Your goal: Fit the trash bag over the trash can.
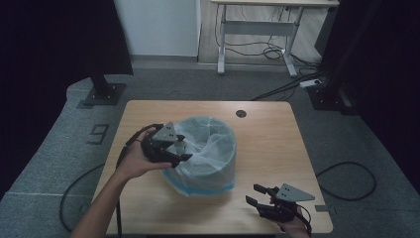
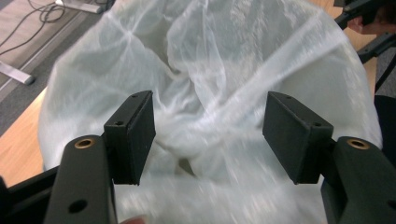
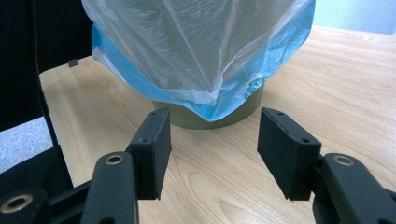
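Bin (image 3: 212,119) of olive colour stands near the middle of the wooden table (image 1: 267,144), a little toward its left and near side. Translucent white bin liner (image 1: 210,148) with a blue hem is draped over it, hanging down the outside and sagging into the mouth; the blue hem stops short of the bin's base, so a band of olive wall shows beneath it in the right gripper view.

Left gripper (image 1: 181,148), held in the person's left hand (image 1: 136,161), sits at the left rim of the bin, jaws pointing right into the liner. In the left gripper view its pads (image 2: 133,135) stand spread, with crumpled liner film lying beyond and between them; no pad presses on the film. That view is blurred low down, so contact at the very tips cannot be told.

Right gripper (image 1: 255,194), in the person's right hand (image 1: 294,225), lies low at the near right corner of the table, well apart from the bin, jaws pointing left and far toward it. Its pads (image 3: 152,151) are spread with bare wood between them, gripping nothing.

Black cable (image 1: 121,153) loops from the left gripper off the table's left edge. A round grommet hole (image 1: 241,113) sits near the far edge.
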{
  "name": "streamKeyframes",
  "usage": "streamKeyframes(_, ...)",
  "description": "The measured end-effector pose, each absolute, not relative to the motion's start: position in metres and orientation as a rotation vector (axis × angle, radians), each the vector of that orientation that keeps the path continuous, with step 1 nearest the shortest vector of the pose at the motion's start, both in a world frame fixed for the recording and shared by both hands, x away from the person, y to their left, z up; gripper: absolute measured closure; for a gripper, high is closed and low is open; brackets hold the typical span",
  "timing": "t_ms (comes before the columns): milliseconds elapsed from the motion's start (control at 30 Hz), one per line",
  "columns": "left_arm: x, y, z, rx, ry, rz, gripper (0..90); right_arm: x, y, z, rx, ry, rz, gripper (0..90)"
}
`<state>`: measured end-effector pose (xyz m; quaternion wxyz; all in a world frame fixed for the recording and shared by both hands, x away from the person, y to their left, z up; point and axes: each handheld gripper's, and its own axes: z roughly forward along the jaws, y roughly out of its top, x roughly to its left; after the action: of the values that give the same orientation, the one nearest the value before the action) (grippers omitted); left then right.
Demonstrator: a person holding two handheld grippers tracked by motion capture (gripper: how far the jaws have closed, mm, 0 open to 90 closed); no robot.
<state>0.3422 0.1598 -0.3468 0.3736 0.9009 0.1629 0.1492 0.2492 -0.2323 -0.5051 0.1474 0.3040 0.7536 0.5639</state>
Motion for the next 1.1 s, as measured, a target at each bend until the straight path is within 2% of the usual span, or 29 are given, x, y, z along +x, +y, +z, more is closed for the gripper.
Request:
streamKeyframes(167, 0.327, 0.179, -0.358, 2.255, 0.463, 0.393, 34.5, 0.249, -0.229, -0.507, 0.868, 2.178, 1.615, 43.6)
streamKeyframes(200, 0.321, 0.190, -0.360, 2.199, 0.492, 0.389, 34.8, 0.249, -0.227, -0.507, 0.866, 2.182, 1.613, 43.6)
streamKeyframes(600, 0.298, 0.224, -0.366, 2.035, 0.544, 0.413, 32.7, 0.250, -0.222, -0.511, 0.860, 2.210, 1.589, 43.5)
streamKeyframes(1100, 0.273, 0.259, -0.386, 2.042, 0.604, 0.402, 31.7, 0.250, -0.226, -0.510, 0.873, 2.194, 1.597, 43.6)
